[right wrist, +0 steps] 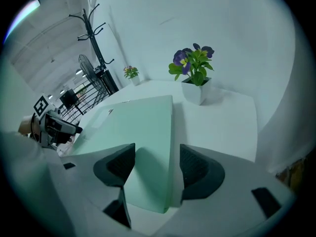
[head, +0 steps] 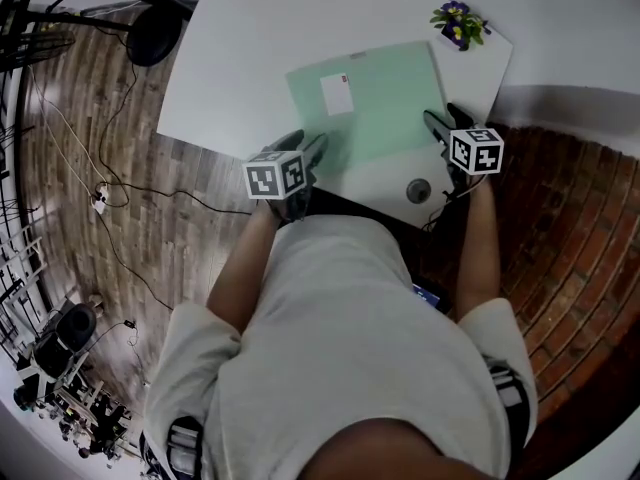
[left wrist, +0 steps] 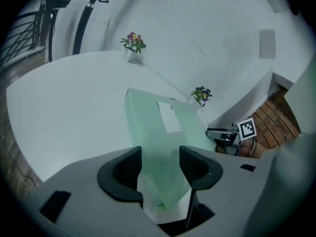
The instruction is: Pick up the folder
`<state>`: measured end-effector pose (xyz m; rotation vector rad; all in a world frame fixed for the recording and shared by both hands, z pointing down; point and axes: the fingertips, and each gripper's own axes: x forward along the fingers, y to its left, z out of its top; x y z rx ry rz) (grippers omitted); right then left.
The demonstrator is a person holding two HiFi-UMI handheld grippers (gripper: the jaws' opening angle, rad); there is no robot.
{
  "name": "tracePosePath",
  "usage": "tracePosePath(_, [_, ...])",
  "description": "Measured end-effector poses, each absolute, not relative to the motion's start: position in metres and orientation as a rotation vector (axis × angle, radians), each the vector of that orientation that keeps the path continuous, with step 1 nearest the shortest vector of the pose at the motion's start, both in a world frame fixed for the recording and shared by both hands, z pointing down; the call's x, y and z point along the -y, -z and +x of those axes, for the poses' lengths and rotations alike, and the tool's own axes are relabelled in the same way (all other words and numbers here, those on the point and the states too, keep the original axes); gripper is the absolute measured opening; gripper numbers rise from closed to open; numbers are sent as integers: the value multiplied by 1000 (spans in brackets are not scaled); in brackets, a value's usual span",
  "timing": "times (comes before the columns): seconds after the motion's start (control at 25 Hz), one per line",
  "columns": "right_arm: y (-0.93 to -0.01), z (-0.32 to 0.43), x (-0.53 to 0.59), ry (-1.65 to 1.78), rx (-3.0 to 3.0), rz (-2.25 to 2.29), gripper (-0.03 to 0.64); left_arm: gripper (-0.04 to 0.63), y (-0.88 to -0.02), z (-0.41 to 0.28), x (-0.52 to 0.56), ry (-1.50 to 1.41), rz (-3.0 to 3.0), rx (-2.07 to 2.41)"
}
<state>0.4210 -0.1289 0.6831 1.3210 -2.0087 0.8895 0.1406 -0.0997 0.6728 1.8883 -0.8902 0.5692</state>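
A pale green folder (head: 375, 98) with a white label (head: 337, 93) lies flat on the white table (head: 250, 68). My left gripper (head: 310, 150) sits at its near left corner and my right gripper (head: 440, 123) at its near right corner. In the left gripper view the folder's corner (left wrist: 159, 147) reaches in between the jaws (left wrist: 160, 157), which stand apart and do not press on it. In the right gripper view the folder's edge (right wrist: 148, 147) lies between the spread jaws (right wrist: 157, 157), with a gap beside the right pad.
A small potted plant (head: 458, 23) stands at the table's far right corner, and a second plant (left wrist: 133, 42) stands farther back. A round grey disc (head: 418, 190) sits in the table near its front edge. A black stand (head: 150, 33) and cables are on the wooden floor to the left.
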Motion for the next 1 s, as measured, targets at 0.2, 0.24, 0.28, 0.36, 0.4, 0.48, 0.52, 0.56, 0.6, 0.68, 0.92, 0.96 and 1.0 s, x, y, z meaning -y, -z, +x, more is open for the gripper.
tracePosePath(0.2, [-682,419,128,-931,2030,1326,279,233,-681,141,96,-583,1880,876])
tracePosePath(0.24, [-682,416,128,-937,2037,1319,279,233,-681,141,96,-582,1884,872])
tracePosePath(0.28, [-682,412,127,-940,2042,1310,279,233,-680,141,96,-580,1888,866])
tracePosePath(0.36, [-682,405,125,-943,2044,1300,281,233,-680,139,94,-577,1889,860])
tracePosePath(0.4, [-682,402,123,-946,2044,1299,281,233,-679,138,94,-576,1887,861])
tracePosePath(0.48, [-681,396,119,-959,2049,1294,281,233,-679,133,93,-571,1883,870])
tracePosePath(0.52, [-681,392,118,-961,2050,1288,282,233,-679,130,94,-569,1881,879])
tracePosePath(0.56, [-682,388,116,-959,2049,1282,282,233,-680,126,95,-568,1878,889])
tracePosePath(0.6, [-682,384,115,-956,2047,1277,282,233,-680,123,96,-569,1875,898])
tracePosePath(0.68, [-683,376,113,-960,2048,1271,282,233,-682,114,97,-571,1866,918])
tracePosePath(0.92, [-685,338,102,-968,2066,1219,288,233,-682,78,102,-565,1823,1001])
tracePosePath(0.96, [-685,330,100,-972,2069,1211,290,233,-681,70,102,-560,1813,1015])
tracePosePath(1.0, [-685,322,99,-977,2072,1205,290,233,-681,62,102,-560,1805,1027])
